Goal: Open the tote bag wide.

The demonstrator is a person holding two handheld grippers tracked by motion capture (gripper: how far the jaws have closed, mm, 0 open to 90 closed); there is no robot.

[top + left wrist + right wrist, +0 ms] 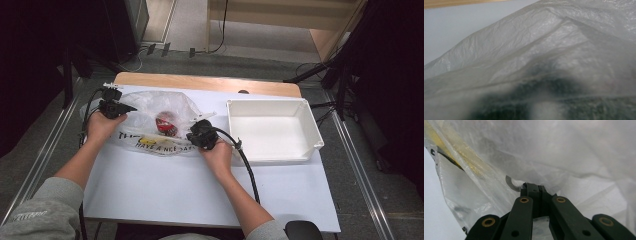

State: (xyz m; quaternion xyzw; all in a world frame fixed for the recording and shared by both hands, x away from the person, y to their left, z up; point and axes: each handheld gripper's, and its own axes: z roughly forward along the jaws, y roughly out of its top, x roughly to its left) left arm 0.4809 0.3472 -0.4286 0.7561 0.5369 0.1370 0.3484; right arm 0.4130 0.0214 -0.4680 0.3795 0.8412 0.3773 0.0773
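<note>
**Both grippers at the plastic bag**

The right gripper [196, 131] has its jaws clamped together on the near right edge of the clear plastic bag [165, 112]. The left gripper [125, 108], jaws nearly together, pinches the bag's far left side. The bag lies on the white table [165, 185], left of a white bin [272, 131]. Beyond, grey carpet floor [240, 62].

A crumpled, translucent plastic bag [150, 117] with black lettering lies on the table's left half, a red item [166, 124] inside, at nine o'clock from centre.
</note>
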